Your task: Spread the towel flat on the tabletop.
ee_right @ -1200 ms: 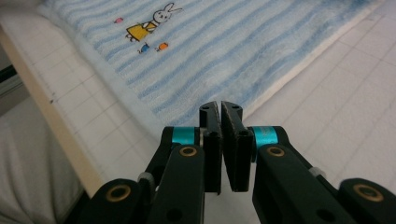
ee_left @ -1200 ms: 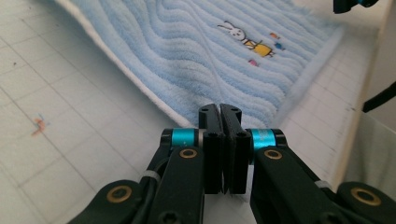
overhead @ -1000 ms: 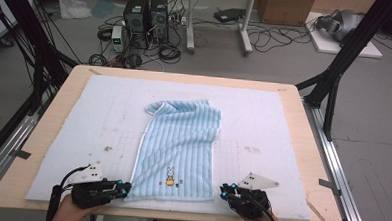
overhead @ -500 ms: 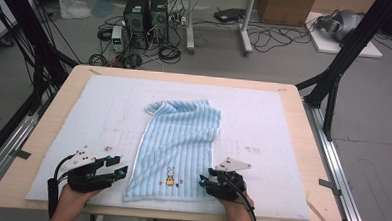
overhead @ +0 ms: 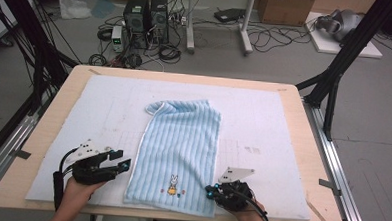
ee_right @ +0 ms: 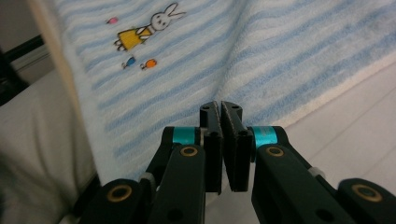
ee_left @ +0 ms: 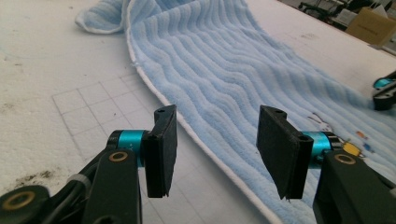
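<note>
Two grippers at towel's [overhead: 180,150] near end, towel's long axis running away. Right gripper [ee_right: 220,112] jaws just closing, pinching near right corner. Left gripper [ee_left: 212,140] gaping, towel's left hem just right.

There is one blue striped towel [overhead: 180,150] in the middle of the frame, with one little bunny picture [overhead: 172,184] near its lower edge. It lies on one white foam mat [overhead: 262,143] on one wooden bench [overhead: 303,130]. There are two grippers: the left gripper [overhead: 124,162] at the lower left and the right gripper [overhead: 210,192] at the lower right. Each has two black fingers [ee_left: 161,149]. Two computer towers [overhead: 147,16] stand on the floor at the top of the frame.
</note>
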`<state>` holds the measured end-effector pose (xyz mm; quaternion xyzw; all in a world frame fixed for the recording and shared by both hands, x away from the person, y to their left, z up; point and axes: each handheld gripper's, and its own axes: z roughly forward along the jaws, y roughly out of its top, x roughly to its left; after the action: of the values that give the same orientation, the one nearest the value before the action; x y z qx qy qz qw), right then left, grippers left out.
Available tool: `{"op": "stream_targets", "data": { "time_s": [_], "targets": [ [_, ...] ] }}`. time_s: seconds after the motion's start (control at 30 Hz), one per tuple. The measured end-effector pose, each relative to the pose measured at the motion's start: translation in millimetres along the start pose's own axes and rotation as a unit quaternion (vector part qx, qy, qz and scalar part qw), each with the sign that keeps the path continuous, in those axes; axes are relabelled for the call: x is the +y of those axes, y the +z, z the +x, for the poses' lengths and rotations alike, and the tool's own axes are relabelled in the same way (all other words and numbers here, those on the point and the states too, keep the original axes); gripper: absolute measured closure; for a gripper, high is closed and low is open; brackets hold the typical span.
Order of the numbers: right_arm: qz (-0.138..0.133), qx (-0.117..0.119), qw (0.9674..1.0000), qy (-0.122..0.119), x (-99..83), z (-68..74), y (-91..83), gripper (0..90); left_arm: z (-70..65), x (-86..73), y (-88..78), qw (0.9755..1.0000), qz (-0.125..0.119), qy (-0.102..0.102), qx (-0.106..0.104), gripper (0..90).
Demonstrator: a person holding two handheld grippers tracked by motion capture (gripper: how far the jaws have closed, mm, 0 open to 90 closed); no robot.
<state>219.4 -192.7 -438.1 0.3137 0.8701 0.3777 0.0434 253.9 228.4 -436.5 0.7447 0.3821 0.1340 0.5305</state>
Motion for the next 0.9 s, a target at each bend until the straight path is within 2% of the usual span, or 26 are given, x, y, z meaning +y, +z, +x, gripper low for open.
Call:
{"op": "stream_targets", "data": {
  "time_s": [0.1,0.2,0.3,0.4,0.43,0.5,0.53,0.57,0.6,0.63,0.67,0.7,0.77,0.8,0.83,0.9],
  "targets": [
    [0.01,0.018,0.9997,-0.01,-8.1,1.4,-7.1,87.2,0.6,1.3,3.2,1.0,0.005,0.002,0.002,48.3],
    [-0.002,0.014,0.9999,0.004,-12.2,-2.1,-14.9,84.1,1.6,3.2,7.9,0.9999,0.011,-0.001,0.0,48.3],
    [-0.043,0.005,0.9987,0.028,-10.4,-7.8,-19.7,65.3,0.7,4.0,13.1,0.9998,0.017,-0.004,-0.004,48.3],
    [-0.076,-0.025,0.9953,0.055,-5.8,-13.0,-18.8,53.1,-2.0,7.0,31.3,0.9994,0.034,-0.003,-0.006,48.5],
    [-0.082,-0.041,0.994,0.061,-3.7,-14.5,-17.4,52.5,-2.0,7.0,31.3,0.9994,0.034,-0.003,-0.006,48.6],
    [-0.086,-0.061,0.9923,0.065,1.7,-15.4,-13.1,53.0,-5.8,10.2,48.9,0.9983,0.058,-0.001,-0.001,49.0],
    [-0.088,-0.063,0.9922,0.062,4.5,-14.9,-10.5,53.6,-5.8,10.2,48.9,0.9983,0.058,-0.001,-0.001,49.3],
    [-0.09,-0.065,0.9923,0.056,7.3,-14.6,-7.6,54.3,-9.2,9.7,59.7,0.9971,0.076,0.009,0.008,49.8],
    [-0.09,-0.065,0.9923,0.056,7.3,-14.6,-7.6,54.3,-9.2,9.7,59.7,0.9971,0.076,0.009,0.008,50.1],
    [-0.084,-0.071,0.9926,0.05,12.7,-13.4,-1.1,55.3,-12.4,9.9,67.3,0.9944,0.102,0.019,0.021,52.0],
    [-0.081,-0.076,0.9925,0.051,15.0,-13.0,2.0,55.8,-12.4,9.9,67.3,0.9944,0.102,0.019,0.021,52.8],
    [-0.078,-0.078,0.9926,0.051,16.9,-13.9,5.4,55.8,-14.6,10.5,68.2,0.9936,0.107,0.028,0.026,57.1],
    [-0.07,-0.089,0.9921,0.053,20.3,-15.8,12.2,56.6,-15.9,10.3,68.9,0.9933,0.107,0.03,0.03,66.9],
    [-0.061,-0.092,0.9925,0.053,21.5,-17.0,15.8,57.8,-16.5,10.3,68.6,0.9927,0.109,0.037,0.035,75.2],
    [-0.053,-0.102,0.9919,0.053,22.3,-17.9,20.1,60.5,-16.4,9.8,67.0,0.9921,0.115,0.042,0.027,81.7],
    [-0.036,-0.109,0.9924,0.044,22.0,-18.3,27.6,69.3,-18.5,8.3,63.9,0.9918,0.117,0.046,0.023,85.8]
  ]
}}
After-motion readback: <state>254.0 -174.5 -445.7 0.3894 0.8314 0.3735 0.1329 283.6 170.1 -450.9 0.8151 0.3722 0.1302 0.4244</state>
